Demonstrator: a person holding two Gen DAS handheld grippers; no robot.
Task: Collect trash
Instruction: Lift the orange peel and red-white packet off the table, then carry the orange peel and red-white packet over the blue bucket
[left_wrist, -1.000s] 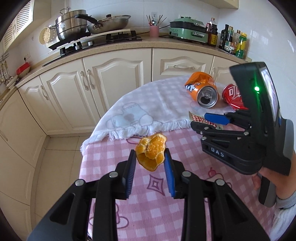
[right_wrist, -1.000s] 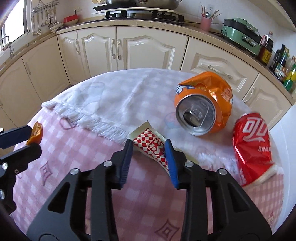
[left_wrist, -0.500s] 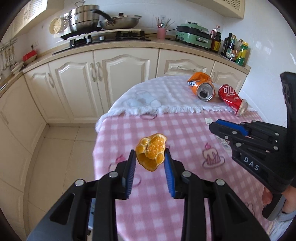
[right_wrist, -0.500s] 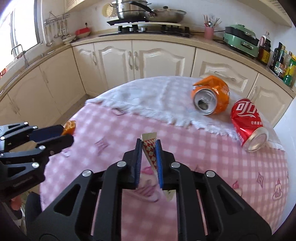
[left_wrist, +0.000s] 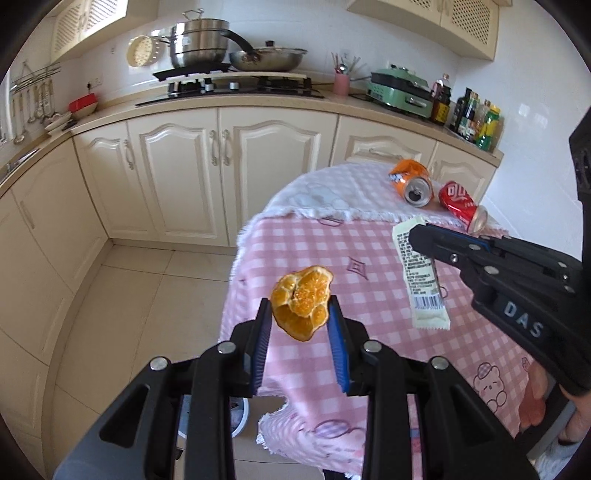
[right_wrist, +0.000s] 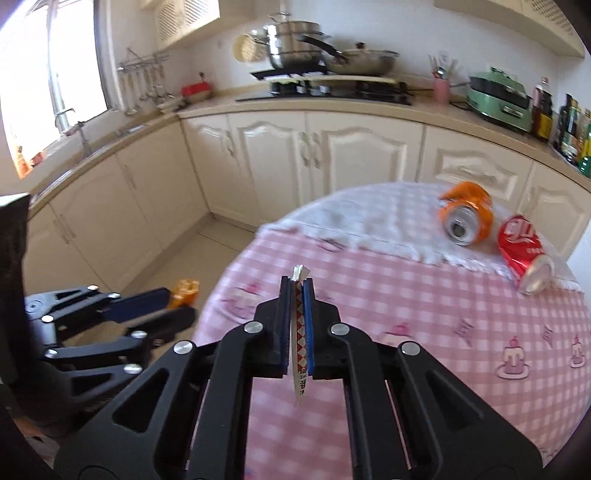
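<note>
My left gripper (left_wrist: 299, 314) is shut on an orange peel (left_wrist: 301, 301) and holds it in the air beyond the table's left edge; it also shows in the right wrist view (right_wrist: 177, 295). My right gripper (right_wrist: 296, 291) is shut on a red-and-white snack wrapper (right_wrist: 298, 339), held above the pink checked tablecloth (right_wrist: 406, 302); the wrapper's white back shows in the left wrist view (left_wrist: 421, 273). A crushed orange can (left_wrist: 412, 181) and a crushed red can (left_wrist: 461, 203) lie on the white cloth at the table's far end.
Cream kitchen cabinets (left_wrist: 229, 166) and a counter with stove, pots (left_wrist: 199, 44) and bottles (left_wrist: 476, 118) stand behind the table. Tiled floor (left_wrist: 147, 295) lies to the left. A pale round container (left_wrist: 238, 413) shows on the floor under my left gripper, mostly hidden.
Both grippers have pulled back and up from the table's far end. The right gripper closed on the wrapper and lifted it. The left still holds the peel, now off the table's left edge.
</note>
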